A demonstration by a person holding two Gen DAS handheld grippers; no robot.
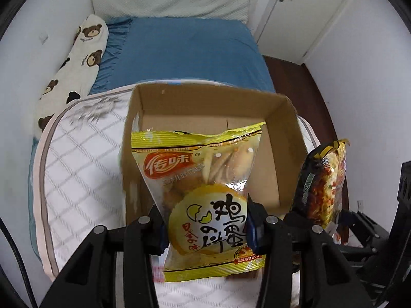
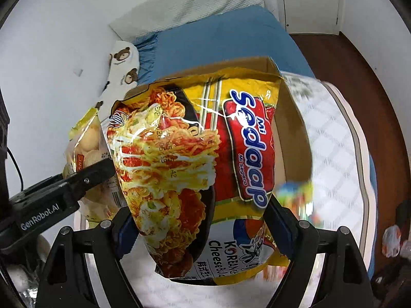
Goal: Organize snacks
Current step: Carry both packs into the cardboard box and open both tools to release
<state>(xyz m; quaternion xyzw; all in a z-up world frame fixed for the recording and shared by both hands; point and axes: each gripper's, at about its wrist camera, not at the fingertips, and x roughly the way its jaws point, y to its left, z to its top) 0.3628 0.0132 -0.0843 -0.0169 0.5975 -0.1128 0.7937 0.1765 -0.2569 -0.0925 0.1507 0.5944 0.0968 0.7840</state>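
Open brown cardboard box (image 1: 213, 107) on white quilted mattress pad, near its far edge, ready for snacks. Right gripper (image 2: 203, 225) clamped on large yellow-red noodle packet (image 2: 205, 154), left gripper (image 1: 205, 233) clamped on yellow egg-biscuit bag (image 1: 203, 197); both 2 hang above box for dropping in.

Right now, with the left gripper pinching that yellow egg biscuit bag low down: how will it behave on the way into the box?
Probably floppy: the egg biscuit bag is thin film, and its torn top edge curls above the left gripper. Likely light, since it hangs without sagging far. The biscuits inside look brittle, so a hard squeeze may crack them. The glossy film might slip toward the cardboard box.
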